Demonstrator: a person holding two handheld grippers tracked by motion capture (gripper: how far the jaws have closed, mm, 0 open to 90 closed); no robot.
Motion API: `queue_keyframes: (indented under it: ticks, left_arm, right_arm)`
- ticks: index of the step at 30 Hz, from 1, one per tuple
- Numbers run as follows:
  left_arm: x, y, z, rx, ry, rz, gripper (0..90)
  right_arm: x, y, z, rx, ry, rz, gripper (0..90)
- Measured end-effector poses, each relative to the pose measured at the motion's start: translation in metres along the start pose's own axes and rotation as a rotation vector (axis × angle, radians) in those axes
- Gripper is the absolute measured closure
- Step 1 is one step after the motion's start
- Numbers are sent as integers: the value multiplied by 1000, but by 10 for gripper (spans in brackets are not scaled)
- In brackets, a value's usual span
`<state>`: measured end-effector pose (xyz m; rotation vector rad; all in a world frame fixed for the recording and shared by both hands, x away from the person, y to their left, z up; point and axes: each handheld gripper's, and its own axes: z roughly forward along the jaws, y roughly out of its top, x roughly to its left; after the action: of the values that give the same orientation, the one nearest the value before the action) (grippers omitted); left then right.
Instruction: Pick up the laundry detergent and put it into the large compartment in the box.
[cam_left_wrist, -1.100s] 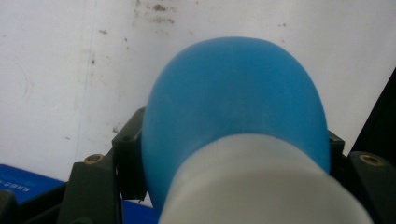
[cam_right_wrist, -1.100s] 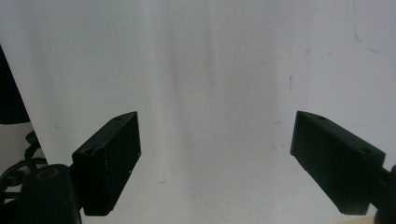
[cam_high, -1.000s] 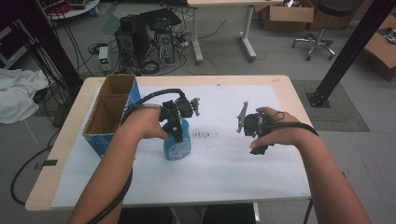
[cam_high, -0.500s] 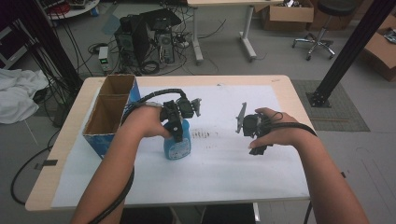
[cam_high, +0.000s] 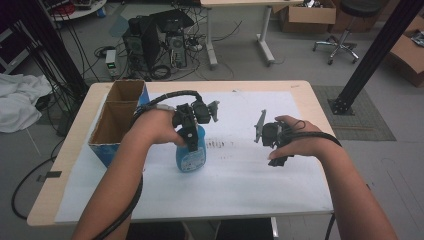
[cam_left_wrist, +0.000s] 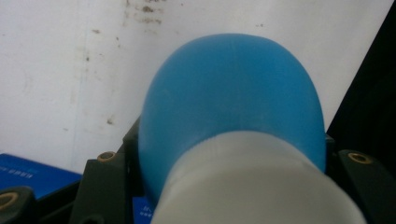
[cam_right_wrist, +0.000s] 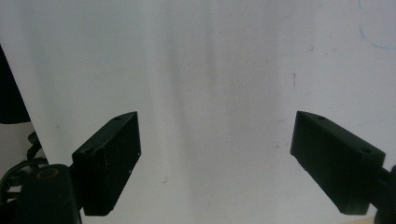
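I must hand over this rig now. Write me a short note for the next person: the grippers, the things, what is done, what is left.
Left gripper: shut on the blue bottle, clamped near its white neck. The bottle stands upright on the white sheet, beside the open cardboard box.
Right gripper: open, holding nothing, hovering over the bare sheet to the right of the bottle.
Done: the bottle is gripped.
Left: the bottle is not yet in the box. Probably lift it and carry it to one of the two box compartments; both look free from the high view. The right gripper has no part yet.
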<state>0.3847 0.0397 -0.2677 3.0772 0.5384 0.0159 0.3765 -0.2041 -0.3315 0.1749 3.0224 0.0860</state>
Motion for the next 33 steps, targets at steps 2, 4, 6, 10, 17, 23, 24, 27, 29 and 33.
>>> queue_keyframes:
  ticks: [2, 4, 6, 10, 17, 23, 24, 27, 29, 33]
  left_arm:
    - [0, -1, -3, 0, -4, -17, 400]
    - [2, -4, -11, 0, -32, -42, 399]
    - [3, -7, -17, -5, -34, -54, 399]
    - [5, -13, -26, 10, -7, -87, 399]
    - [12, -29, -45, 0, -21, -151, 399]
    - [15, -41, -70, -18, 4, -224, 399]
    - [16, -43, -75, -17, 7, -239, 399]
    - [16, -49, -90, -14, 23, -262, 398]
    - [18, -53, -104, -12, 34, -303, 398]
    - [22, -60, -119, -24, 47, -369, 399]
  right_arm:
    - [1, 0, 0, 1, 0, 3, 162]
    - [1, -1, -2, -3, -5, -3, 162]
    - [1, -2, -3, -4, -6, 0, 162]
    - [1, -3, -4, -7, -9, 4, 162]
    - [1, -2, -7, -12, -12, -7, 162]
    - [-1, -1, -7, -8, -13, -20, 162]
    - [-1, -1, -7, -8, -11, -19, 162]
    - [-1, -1, -8, -10, -12, -21, 162]
    - [0, -1, -8, -15, -12, -22, 162]
    - [0, -1, -9, -16, -12, -21, 162]
